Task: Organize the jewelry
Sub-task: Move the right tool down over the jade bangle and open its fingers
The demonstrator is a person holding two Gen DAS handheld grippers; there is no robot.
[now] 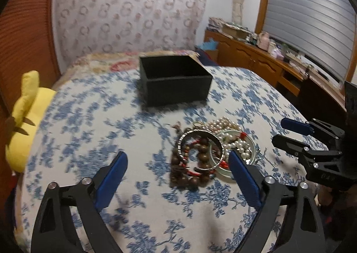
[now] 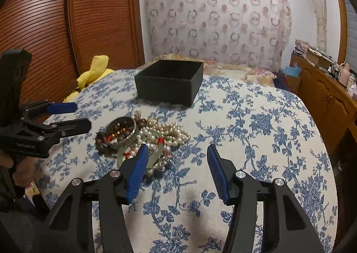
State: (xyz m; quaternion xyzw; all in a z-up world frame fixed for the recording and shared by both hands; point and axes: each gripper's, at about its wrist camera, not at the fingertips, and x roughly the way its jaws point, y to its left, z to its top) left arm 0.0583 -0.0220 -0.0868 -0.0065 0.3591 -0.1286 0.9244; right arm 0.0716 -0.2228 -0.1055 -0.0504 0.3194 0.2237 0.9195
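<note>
A pile of jewelry lies on the blue-flowered bedspread: a silver bangle (image 1: 199, 149), brown wooden beads (image 1: 196, 176), a pearl necklace (image 1: 232, 139) and a pale jade bangle (image 1: 236, 152). The pile also shows in the right wrist view, with the silver bangle (image 2: 122, 128) and pearls (image 2: 169, 133). An open, empty black box (image 1: 175, 80) (image 2: 170, 82) stands beyond the pile. My left gripper (image 1: 178, 159) is open, just before the pile. My right gripper (image 2: 177, 152) is open, to the right of the pile. Each gripper shows in the other's view (image 1: 282, 132) (image 2: 79, 115).
A yellow plush toy (image 1: 24, 119) (image 2: 93, 72) lies at the bed's left edge by a wooden louvred wardrobe (image 2: 55, 30). A wooden dresser (image 1: 267, 65) with clutter stands on the right. A patterned headboard (image 1: 129, 9) is behind the box.
</note>
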